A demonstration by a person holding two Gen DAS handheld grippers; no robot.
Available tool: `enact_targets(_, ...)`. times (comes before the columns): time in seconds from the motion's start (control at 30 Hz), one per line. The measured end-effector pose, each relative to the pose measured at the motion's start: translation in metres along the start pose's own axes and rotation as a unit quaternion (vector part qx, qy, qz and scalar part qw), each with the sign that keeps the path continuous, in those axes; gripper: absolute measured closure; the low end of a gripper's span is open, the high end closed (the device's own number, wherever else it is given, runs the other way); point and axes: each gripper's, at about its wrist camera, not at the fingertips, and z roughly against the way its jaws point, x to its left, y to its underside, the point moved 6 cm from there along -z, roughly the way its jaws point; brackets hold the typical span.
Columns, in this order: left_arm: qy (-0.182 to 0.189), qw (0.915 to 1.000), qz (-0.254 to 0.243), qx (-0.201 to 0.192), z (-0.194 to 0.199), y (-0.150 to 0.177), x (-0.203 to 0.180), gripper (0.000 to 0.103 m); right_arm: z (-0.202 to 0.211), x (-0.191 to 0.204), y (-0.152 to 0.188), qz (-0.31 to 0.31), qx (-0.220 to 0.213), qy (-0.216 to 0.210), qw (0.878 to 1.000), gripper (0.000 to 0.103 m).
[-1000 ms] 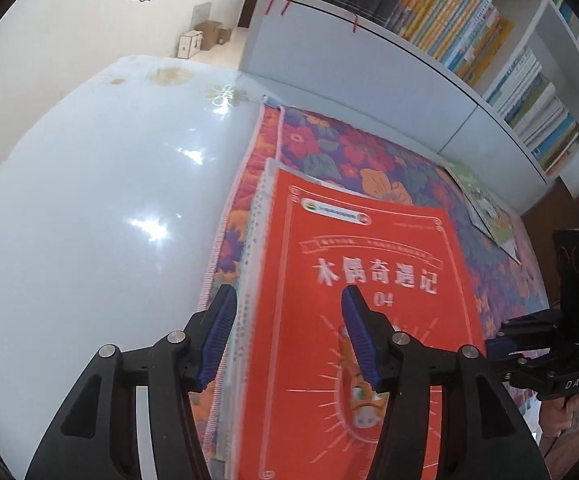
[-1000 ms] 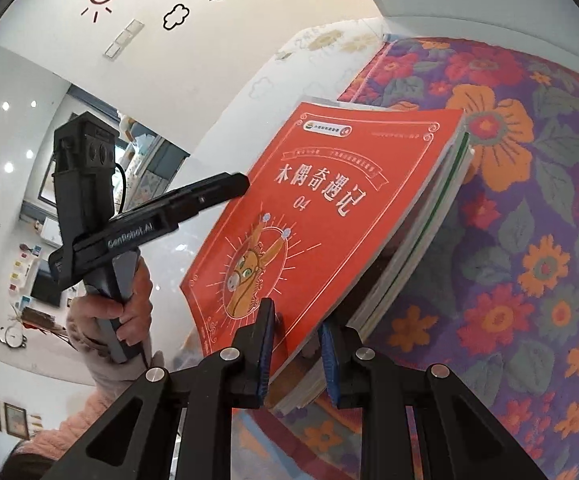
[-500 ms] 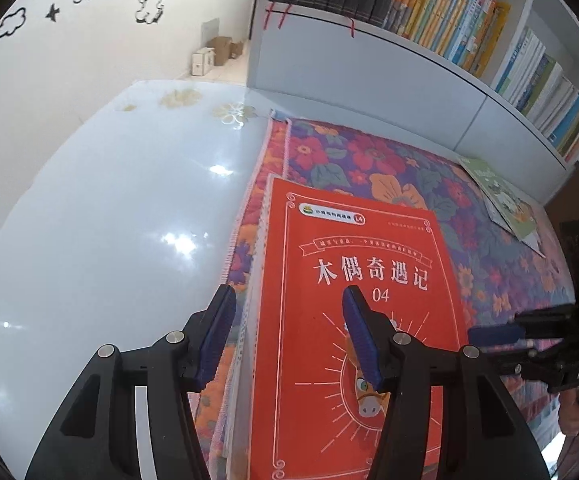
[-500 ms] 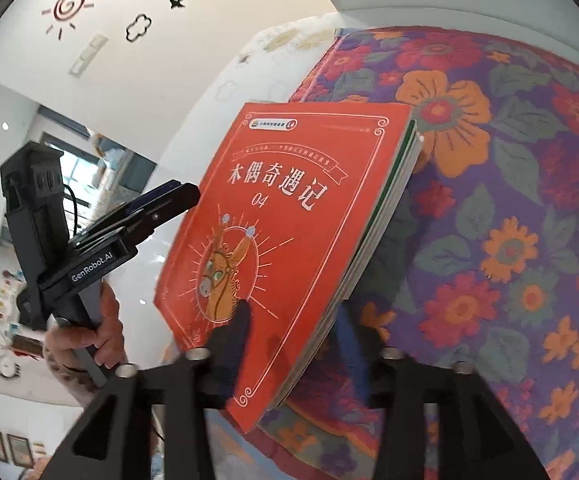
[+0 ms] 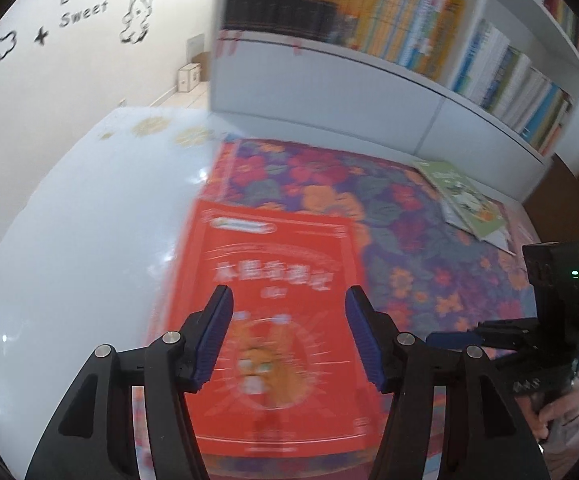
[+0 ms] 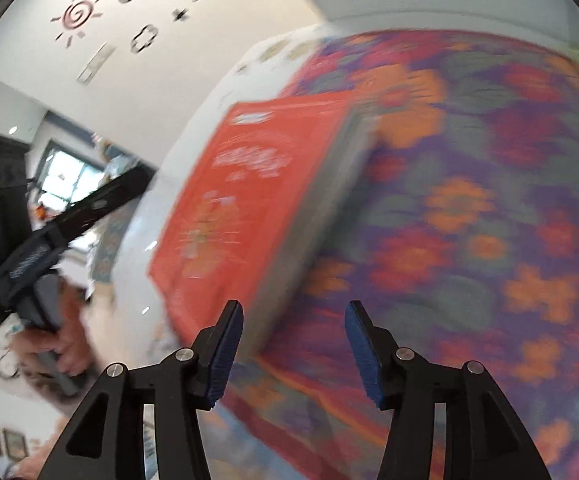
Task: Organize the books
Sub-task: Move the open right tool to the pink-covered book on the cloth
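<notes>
A red-covered book (image 5: pixel 273 280) tops a small stack lying flat on the flowered cloth (image 5: pixel 409 240). My left gripper (image 5: pixel 287 300) hovers over the red cover, its jaws opening, with nothing pinched between the blue pads. In the right wrist view the same stack (image 6: pixel 249 184) lies ahead and to the left. My right gripper (image 6: pixel 294 312) stands back from its near corner, its jaws opening, and they hold nothing. Each gripper shows in the other's view: the right gripper (image 5: pixel 453 338) at the right, the left gripper (image 6: pixel 101 200) at the left. Both views are blurred.
Two green picture books (image 5: pixel 465 200) lie at the cloth's far right. A white bookcase (image 5: pixel 329 100) packed with upright books stands behind the glossy white table (image 5: pixel 89 220). A person's hand (image 6: pixel 61 344) grips the left tool's handle.
The right gripper has let go of the stack's near corner and drawn back. The left gripper has lifted off the stack's left edge and now hangs over the cover.
</notes>
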Motion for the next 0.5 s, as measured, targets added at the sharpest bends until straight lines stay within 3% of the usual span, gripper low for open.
enact_targets(0.23,0.060,0.9977,-0.028,0.012,-0.033,-0.006,-0.112,0.045,0.080,-0.109,0.022,-0.085,-0.078,0.054,0.992,0.051)
enact_targets(0.5,0.144,0.9823,-0.116,0.029,-0.107,0.013,-0.297,0.045,0.197,-0.250,0.062,-0.168,-0.172,0.160,0.957,0.051)
